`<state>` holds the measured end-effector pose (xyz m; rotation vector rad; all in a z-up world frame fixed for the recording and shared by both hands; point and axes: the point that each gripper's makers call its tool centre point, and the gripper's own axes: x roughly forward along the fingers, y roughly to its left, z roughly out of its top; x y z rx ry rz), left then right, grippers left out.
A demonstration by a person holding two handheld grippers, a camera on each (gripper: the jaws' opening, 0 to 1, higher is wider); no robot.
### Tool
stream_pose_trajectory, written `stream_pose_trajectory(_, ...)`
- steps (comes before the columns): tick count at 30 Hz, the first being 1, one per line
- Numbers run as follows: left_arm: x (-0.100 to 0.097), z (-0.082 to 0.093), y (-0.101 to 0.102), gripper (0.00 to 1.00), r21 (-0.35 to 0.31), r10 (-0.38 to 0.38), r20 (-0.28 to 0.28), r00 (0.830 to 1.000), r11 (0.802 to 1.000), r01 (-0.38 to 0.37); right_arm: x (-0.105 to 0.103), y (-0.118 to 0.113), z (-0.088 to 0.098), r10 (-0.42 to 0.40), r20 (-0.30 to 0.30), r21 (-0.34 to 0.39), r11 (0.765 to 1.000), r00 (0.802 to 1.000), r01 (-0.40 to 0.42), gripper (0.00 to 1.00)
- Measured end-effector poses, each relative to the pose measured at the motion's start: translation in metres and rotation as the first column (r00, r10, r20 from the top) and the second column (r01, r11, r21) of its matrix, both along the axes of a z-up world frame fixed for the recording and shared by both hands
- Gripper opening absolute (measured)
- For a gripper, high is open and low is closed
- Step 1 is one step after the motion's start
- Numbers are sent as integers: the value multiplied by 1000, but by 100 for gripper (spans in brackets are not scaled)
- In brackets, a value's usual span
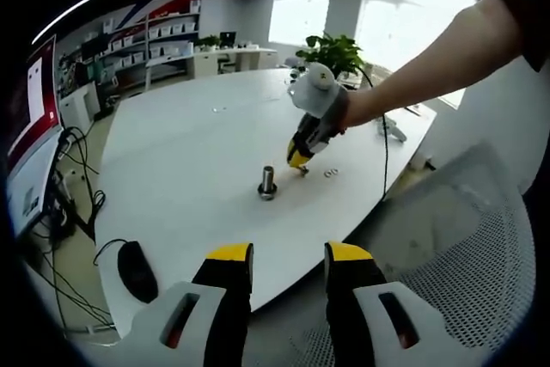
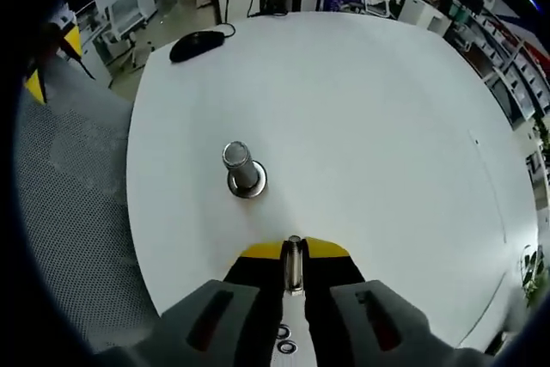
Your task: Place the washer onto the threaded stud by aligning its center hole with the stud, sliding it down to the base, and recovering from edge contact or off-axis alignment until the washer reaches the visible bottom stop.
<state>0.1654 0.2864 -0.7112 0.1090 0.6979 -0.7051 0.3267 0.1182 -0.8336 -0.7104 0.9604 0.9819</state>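
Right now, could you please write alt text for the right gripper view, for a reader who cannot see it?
The right gripper holds a washer on edge between its shut jaws, above a white table. The threaded stud stands upright ahead and slightly left, apart from the washer. Two spare washers lie near the bottom; a black mouse lies far across the table.

Spare washers (image 2: 284,339) lie partly hidden behind the right jaws.

My right gripper (image 2: 294,257) has matt yellow-and-black plastic jaws pinching a shiny metal washer (image 2: 294,266). Just beyond it, the threaded stud (image 2: 241,169) gleams as bare steel, standing on the smooth, matt white table (image 2: 369,109).
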Motion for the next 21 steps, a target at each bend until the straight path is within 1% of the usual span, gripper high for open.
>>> stream_pose_trajectory(8, 0, 0, 0, 31, -3, -1, 0, 1000, 1000, 1, -3, -3, 6, -22, 13, 14, 1000, 1000, 22, 9)
stream_pose_trajectory(21, -1, 0, -1, 31, 1, -8, -2, 1000, 1000, 8, -7, -10, 13, -74, 24, 60, 996, 997, 73, 9)
